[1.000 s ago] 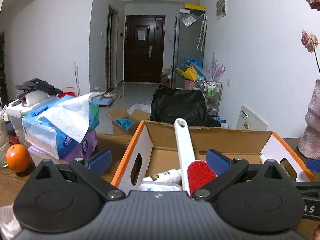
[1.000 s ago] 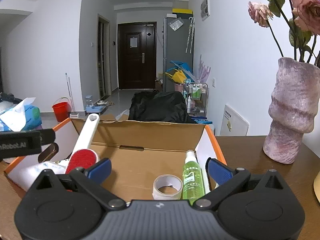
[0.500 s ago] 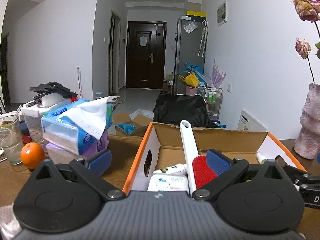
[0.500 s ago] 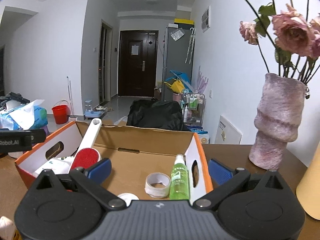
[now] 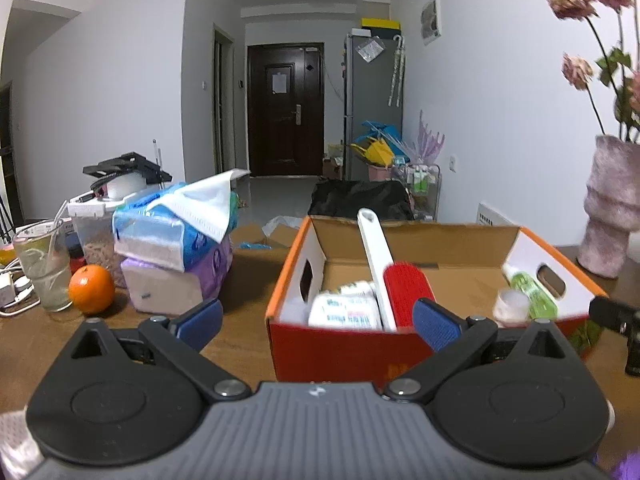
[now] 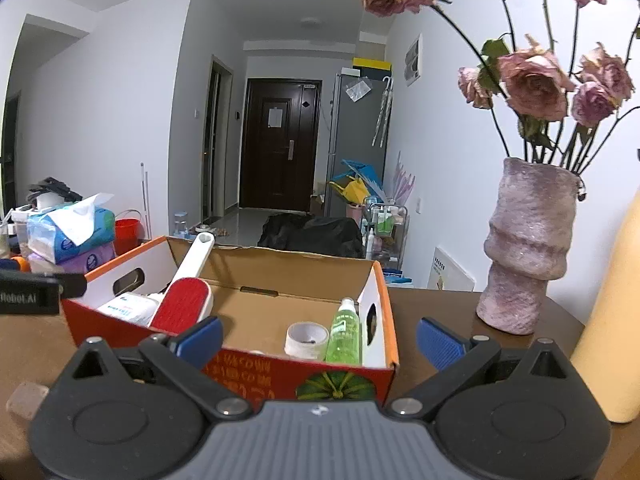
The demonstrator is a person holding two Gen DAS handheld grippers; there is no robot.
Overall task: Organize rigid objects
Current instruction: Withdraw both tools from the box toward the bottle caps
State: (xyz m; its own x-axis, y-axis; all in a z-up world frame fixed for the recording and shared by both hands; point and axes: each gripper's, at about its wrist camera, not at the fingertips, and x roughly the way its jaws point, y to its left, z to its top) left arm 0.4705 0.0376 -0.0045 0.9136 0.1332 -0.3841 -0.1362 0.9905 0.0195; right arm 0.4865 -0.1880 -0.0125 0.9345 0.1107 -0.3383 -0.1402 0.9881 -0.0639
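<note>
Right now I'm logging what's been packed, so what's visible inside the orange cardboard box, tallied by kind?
Red-and-white lint brush: 1
Green plastic bottle: 1
White tape roll: 1
White labelled packs: at least 2, partly hidden behind the brush
Total: at least 5 in the orange cardboard box

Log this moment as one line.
left gripper: open, empty | right gripper: open, empty | box: holds lint brush, green bottle, tape roll

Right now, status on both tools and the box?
Left tool open, empty. Right tool open, empty. Box holds lint brush, tape roll, green bottle. Nothing in the way.
</note>
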